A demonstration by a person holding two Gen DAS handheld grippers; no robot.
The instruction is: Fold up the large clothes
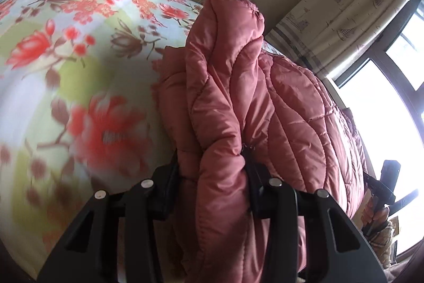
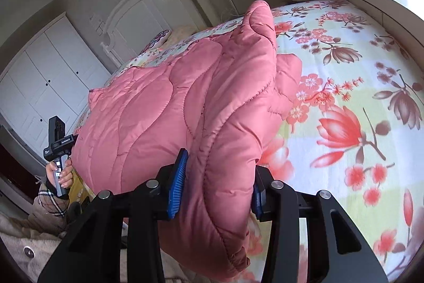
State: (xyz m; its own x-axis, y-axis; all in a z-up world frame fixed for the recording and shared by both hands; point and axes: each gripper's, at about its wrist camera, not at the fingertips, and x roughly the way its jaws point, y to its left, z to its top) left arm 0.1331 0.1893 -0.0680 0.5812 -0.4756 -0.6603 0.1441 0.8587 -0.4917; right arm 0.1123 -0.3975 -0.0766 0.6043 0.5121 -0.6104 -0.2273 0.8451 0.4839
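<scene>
**Pink coat gripped at two ends, stretched left to right over the bed**

Left wrist view: the left hand-held gripper (image 1: pixel 212 192) was partly closed, both black pads pressing a thick bunched fold of the pink quilted coat (image 1: pixel 238 102). The fold rose straight up and away from the jaws, toward the far side of the bed. The rest of the coat ran off to the right, toward the window, where the right hand-held gripper (image 1: pixel 384 187) showed small at the frame's edge. The floral bedsheet (image 1: pixel 66 44) lay to the left, badly blurred, so whether the coat's lower edge touched it there could not be told.

Right wrist view: the right hand-held gripper (image 2: pixel 216 190) was also partly closed, its blue pads (image 2: pixel 178 184) squeezing another thick fold of the same coat (image 2: pixel 159 108). From here the body of the coat spread to the left, toward the wardrobe, ending at the left hand-held gripper (image 2: pixel 57 139) held by a person's hand (image 2: pixel 59 174). Open sheet (image 2: pixel 344 70) lay to the right and far side.

The coat's long axis therefore seemed to run across the near edge of the bed, from one hand-held gripper to the other, each holding its own end. Neither hand was nearer; the coming fold would likely need both ends carried together, away toward the headboard (image 2: pixel 148 15).
</scene>
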